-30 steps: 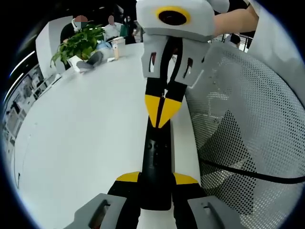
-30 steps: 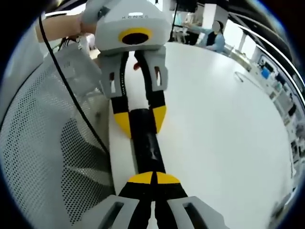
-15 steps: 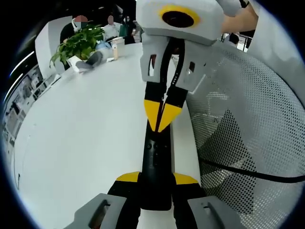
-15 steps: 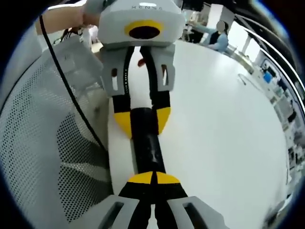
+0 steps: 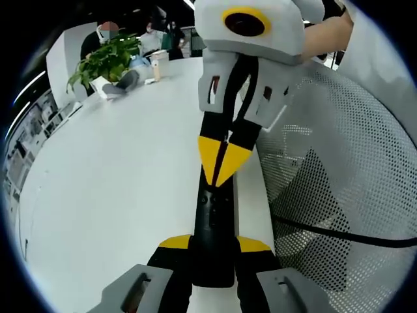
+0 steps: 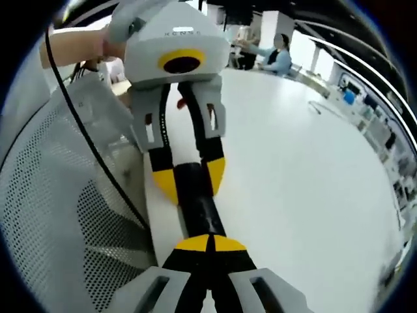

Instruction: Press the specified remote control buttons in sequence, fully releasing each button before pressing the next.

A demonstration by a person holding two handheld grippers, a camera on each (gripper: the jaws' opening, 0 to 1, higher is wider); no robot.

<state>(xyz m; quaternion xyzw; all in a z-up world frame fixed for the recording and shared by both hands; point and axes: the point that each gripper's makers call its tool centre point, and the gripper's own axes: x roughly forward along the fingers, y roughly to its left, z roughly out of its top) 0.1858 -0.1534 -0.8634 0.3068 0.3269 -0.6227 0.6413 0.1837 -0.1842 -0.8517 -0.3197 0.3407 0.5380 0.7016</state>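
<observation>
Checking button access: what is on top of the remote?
The right tool's closed yellow tips rest on the black remote; whatever button lies beneath them is covered.

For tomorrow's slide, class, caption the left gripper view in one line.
Left gripper clamps a black remote control while the right gripper, shut, meets its buttons.

Your right gripper (image 6: 210, 242) rode with its yellow-tipped jaws closed together over the near end of the black remote control (image 6: 198, 208). Your left gripper (image 6: 189, 182) faced you, its jaws clamped on the remote's far end above the white table (image 6: 306, 182), beside a perforated white chair (image 6: 58, 215).
</observation>
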